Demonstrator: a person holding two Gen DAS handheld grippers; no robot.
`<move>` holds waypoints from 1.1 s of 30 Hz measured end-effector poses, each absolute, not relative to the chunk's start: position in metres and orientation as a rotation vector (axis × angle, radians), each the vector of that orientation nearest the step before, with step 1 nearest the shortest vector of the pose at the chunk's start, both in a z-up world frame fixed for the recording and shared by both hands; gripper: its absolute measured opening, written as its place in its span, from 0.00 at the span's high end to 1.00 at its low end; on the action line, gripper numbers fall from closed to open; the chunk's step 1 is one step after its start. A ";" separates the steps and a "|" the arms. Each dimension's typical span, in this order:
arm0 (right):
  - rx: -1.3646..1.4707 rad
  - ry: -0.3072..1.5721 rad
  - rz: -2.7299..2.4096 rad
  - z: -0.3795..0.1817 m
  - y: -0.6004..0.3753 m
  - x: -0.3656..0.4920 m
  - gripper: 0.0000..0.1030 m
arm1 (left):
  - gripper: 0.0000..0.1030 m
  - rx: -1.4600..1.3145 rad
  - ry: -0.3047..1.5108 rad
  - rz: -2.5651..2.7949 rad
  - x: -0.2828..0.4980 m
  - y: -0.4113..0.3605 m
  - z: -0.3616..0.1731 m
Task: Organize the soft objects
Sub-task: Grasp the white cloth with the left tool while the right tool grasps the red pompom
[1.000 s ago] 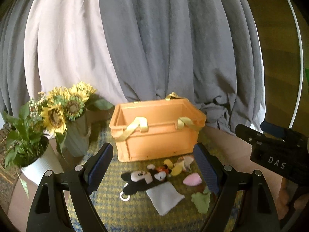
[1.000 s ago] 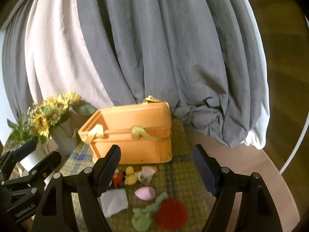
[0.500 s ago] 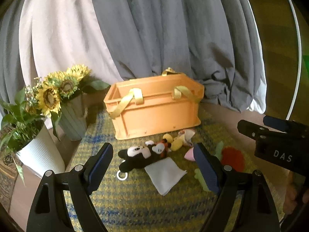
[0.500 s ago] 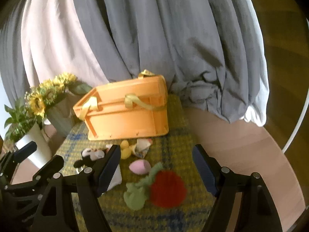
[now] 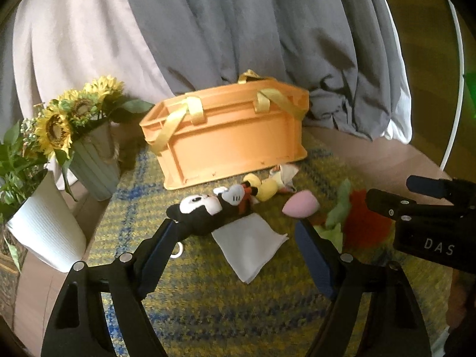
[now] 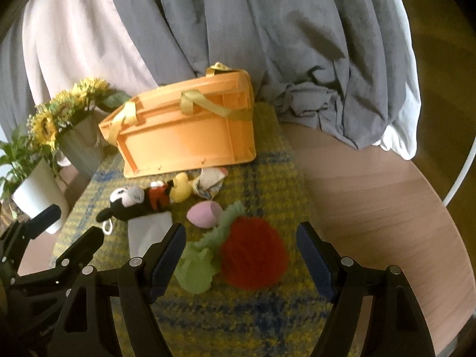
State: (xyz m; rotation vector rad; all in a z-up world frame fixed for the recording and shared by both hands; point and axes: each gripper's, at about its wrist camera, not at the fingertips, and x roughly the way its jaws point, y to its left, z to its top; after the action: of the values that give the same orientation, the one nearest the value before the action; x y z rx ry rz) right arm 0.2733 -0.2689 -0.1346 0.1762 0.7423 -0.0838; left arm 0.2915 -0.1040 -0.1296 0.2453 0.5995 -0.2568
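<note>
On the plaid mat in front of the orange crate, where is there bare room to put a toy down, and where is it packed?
Bare mat lies nearer the camera than the white cloth, and between the white pot and the black-and-white plush. Wooden tabletop right of the mat is clear. The strip along the orange crate is crowded: plush, yellow toy, pink piece, red pompom.

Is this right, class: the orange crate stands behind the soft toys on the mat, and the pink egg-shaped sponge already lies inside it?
Not quite. The pink sponge lies on the mat, in front of the orange crate, not inside it, as the right wrist view shows. The crate does stand behind the toys.
</note>
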 end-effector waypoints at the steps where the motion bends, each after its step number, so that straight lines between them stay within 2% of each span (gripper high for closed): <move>1: 0.177 0.751 -0.083 -0.138 -0.270 0.275 0.25 | 0.23 0.254 0.602 -0.260 0.293 -0.106 -0.133; 14: 0.208 0.821 -0.088 -0.174 -0.278 0.290 0.26 | 0.35 0.326 0.677 -0.295 0.315 -0.128 -0.179; 21: 0.237 0.851 -0.073 -0.186 -0.279 0.299 0.31 | 0.43 0.348 0.703 -0.305 0.328 -0.138 -0.197; 23: 0.239 0.857 -0.070 -0.189 -0.279 0.302 0.32 | 0.47 0.354 0.718 -0.302 0.331 -0.139 -0.200; 25: 0.241 0.861 -0.068 -0.192 -0.279 0.305 0.35 | 0.56 0.347 0.747 -0.309 0.336 -0.140 -0.205; 33: 0.251 0.892 -0.059 -0.204 -0.279 0.316 0.43 | 0.76 0.308 0.807 -0.311 0.349 -0.136 -0.212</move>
State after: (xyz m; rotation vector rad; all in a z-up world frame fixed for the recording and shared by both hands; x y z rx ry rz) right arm 0.3155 -0.2794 -0.2040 0.2515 0.8919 -0.0588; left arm 0.3488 -0.1356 -0.2124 0.3078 0.8068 -0.3108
